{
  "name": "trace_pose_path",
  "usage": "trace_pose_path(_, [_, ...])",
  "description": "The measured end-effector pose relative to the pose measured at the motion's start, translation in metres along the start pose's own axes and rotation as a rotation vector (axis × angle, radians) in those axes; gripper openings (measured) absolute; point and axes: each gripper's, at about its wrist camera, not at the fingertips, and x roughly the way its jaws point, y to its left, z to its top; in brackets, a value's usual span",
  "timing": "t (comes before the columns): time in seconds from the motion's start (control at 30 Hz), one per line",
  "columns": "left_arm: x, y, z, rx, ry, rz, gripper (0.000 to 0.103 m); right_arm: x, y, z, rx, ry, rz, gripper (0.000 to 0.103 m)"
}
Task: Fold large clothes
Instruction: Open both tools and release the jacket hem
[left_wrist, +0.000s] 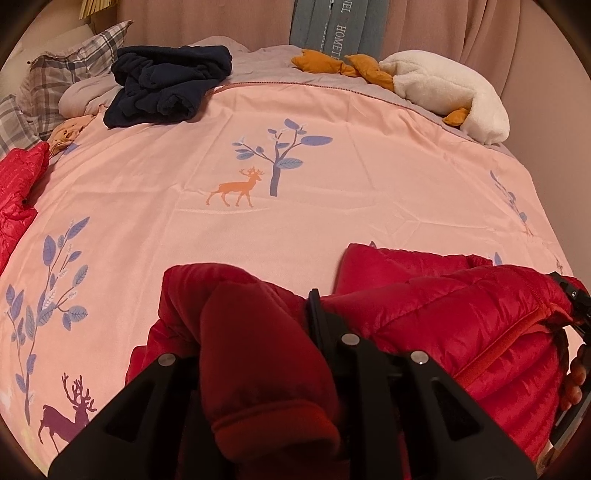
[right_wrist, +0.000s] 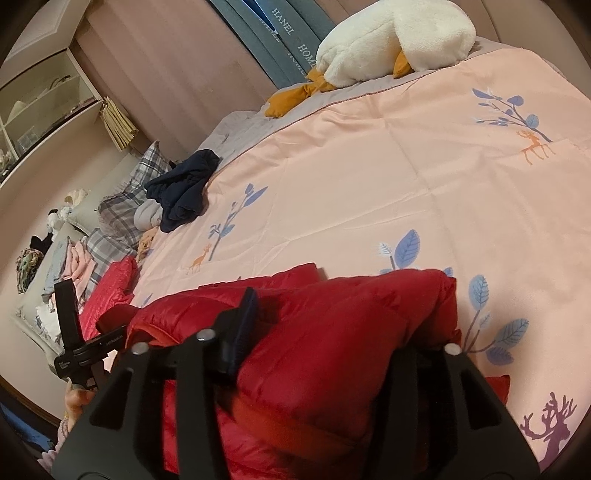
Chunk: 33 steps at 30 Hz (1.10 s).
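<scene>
left wrist view: the left tongs (left_wrist: 258, 332) sit low at the near edge of the bed (left_wrist: 332, 206), with a red sleeve-like fold bunched between the fingers, which look closed in on it.
jacket: the red puffer jacket (left_wrist: 461, 317) lies on the pink deer-print cover, its bulk running rightward from the left tongs toward the right tongs (left_wrist: 576, 306), visible at the far right edge.
long axis: roughly left to right along the near edge, judged from both views.
right wrist view: the right tongs (right_wrist: 332, 343) hold a thick quilted fold of the red puffer jacket (right_wrist: 332, 332) between wide-set fingers; the grip looks firm, though the right finger is mostly hidden.
nearer hand: both already grip it, one at each end.
coming move: likely carrying both ends forward together over open bed.
other clothes: a navy garment (left_wrist: 170, 88) lies well apart, far left.
</scene>
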Motion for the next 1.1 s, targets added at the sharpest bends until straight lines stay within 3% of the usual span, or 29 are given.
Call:
trace_pose_path(0.43, [-0.021,0.008,0.004,-0.096,-0.047,-0.077,0.034,-0.009,-0.002,0.004,0.064,-0.033,0.072,0.067])
trace_pose_path(0.5, [-0.024,0.009,0.005,-0.114,-0.048,-0.104,0.042,-0.01,-0.003,0.004,0.084,-0.044,0.091,0.069])
trace_pose_path(0.57, [-0.026,0.011,0.005,-0.134,-0.052,-0.136,0.061,-0.011,-0.004,0.005,0.099,-0.049,0.106,0.071])
trace_pose_path(0.8, [-0.033,0.007,0.007,-0.134,-0.077,-0.145,0.064,-0.015,-0.006,0.008,0.124,-0.066,0.113,0.075])
trace_pose_path(0.9, [-0.035,0.011,0.008,-0.161,-0.084,-0.168,0.07,-0.021,-0.013,0.01,0.166,-0.104,0.128,0.082])
trace_pose_path(1.1, [-0.036,0.01,0.011,-0.182,-0.097,-0.162,0.083,-0.024,-0.02,0.011,0.179,-0.123,0.092,0.084])
